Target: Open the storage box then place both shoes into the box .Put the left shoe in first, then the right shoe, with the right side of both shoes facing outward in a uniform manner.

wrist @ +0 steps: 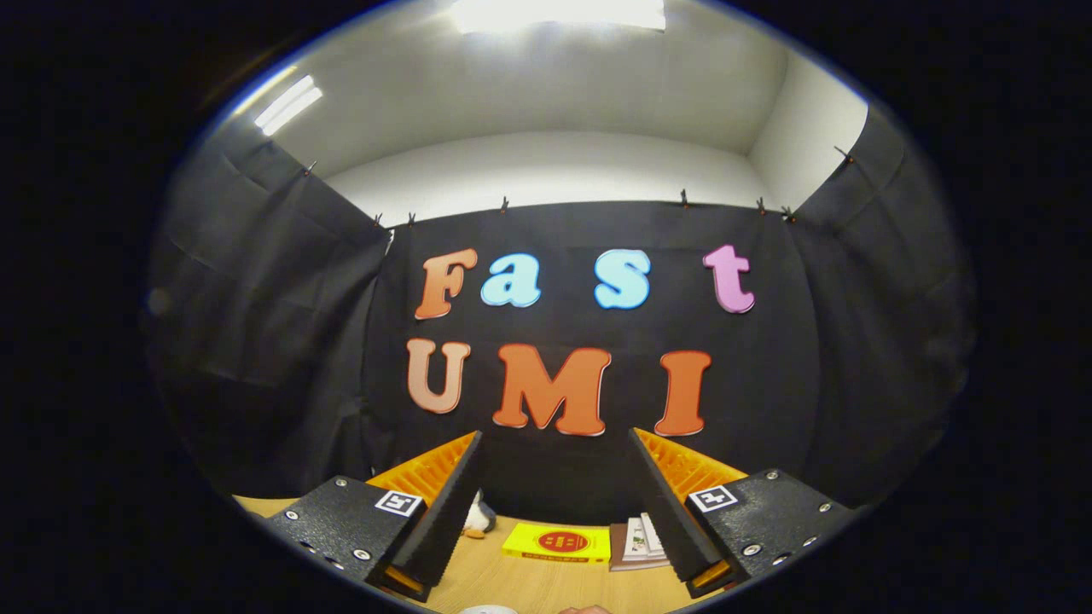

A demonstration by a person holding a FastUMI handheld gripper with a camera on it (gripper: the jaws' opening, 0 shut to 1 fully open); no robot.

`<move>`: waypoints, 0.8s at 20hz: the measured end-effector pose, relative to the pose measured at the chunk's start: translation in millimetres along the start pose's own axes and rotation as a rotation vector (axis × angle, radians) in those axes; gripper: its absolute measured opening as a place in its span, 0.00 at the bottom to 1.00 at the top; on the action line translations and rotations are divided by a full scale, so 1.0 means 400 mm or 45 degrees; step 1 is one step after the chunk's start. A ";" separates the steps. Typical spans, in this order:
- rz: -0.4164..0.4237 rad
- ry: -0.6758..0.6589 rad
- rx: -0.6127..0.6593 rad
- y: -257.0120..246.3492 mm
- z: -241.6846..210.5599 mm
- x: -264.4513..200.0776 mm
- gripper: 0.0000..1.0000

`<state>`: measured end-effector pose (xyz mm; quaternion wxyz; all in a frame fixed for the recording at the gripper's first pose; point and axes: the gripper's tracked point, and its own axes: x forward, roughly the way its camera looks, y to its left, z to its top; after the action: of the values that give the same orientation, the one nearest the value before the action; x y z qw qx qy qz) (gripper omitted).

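Note:
My gripper [556, 477] is held level, pointing at the booth's black back wall, with its two fingers spread wide and nothing between them. Between and below the fingers lies a strip of wooden table [529, 584]. No shoe or storage box can be made out among the things on that strip.
On the table beyond the fingers lie a flat yellow packet [559, 542] and a small stack of booklets [638, 542]. A small white and grey toy [476, 518] peeks out beside the left finger. A pale rounded edge [488, 609] shows at the near table edge.

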<state>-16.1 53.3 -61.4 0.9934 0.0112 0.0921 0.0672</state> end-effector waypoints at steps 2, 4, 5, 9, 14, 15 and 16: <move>0.054 0.126 0.032 0.035 -0.067 0.005 0.98; 0.135 0.226 0.095 0.086 -0.130 0.001 0.98; 0.173 0.272 0.144 0.111 -0.161 -0.002 0.98; 0.304 0.544 0.382 0.212 -0.328 -0.017 0.98; 0.465 0.815 0.514 0.353 -0.484 -0.054 0.98; 0.493 0.866 0.544 0.378 -0.514 -0.063 0.98; 0.519 0.919 0.573 0.403 -0.549 -0.075 0.98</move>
<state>-107.1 211.1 -266.3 0.8373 0.2201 0.4399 0.2387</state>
